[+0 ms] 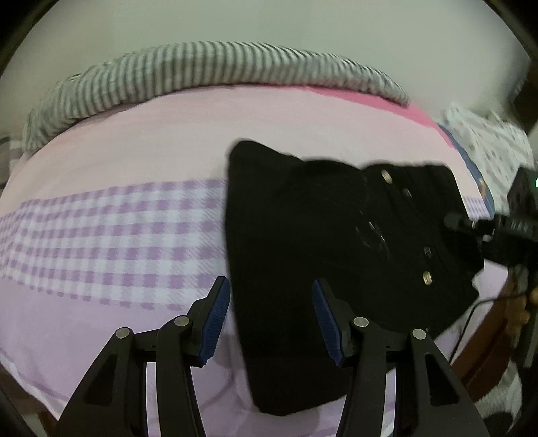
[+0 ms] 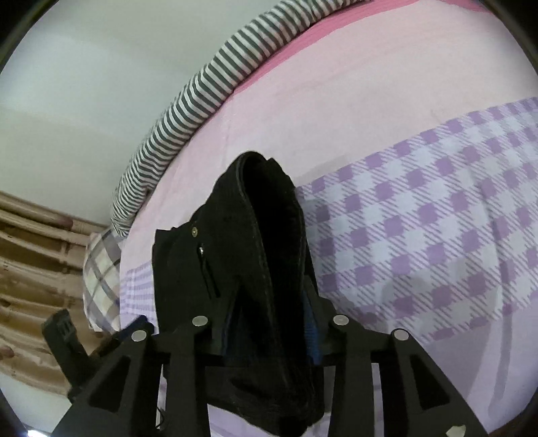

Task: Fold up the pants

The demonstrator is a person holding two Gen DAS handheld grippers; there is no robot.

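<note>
The black heavy-cotton pants (image 1: 336, 255) lie folded into a compact bundle on the bed, on the pink and lilac-checked bedsheet (image 1: 117, 235), toward the near right edge of the mattress. The fabric is dark and matte, with stitched seams along the waistband. Brass-coloured rivets and a button show on the upper layer, and a small zip pull shows near a pocket opening. The far-left corner of the bundle stands up in a blunt peak; the near end hangs toward the mattress edge.

The left hand-held gripper (image 1: 270, 319) hovers above the near end of the pants with its blue-padded fingers (image 1: 215, 319) spread wide, gripping nothing. One finger is over the sheet, the other over the black cloth.

The right hand-held gripper (image 2: 269, 319) is clamped on a thick fold of the pants (image 2: 262, 242). The cloth rises between the fingers in a rounded loop, its seamed edge facing up.

A grey-and-white striped quilt (image 1: 201, 70) lies rolled along the far edge of the bed, against the pale wall (image 1: 370, 27). A plaid pillow (image 2: 101, 279) rests at one end of the bed.
</note>
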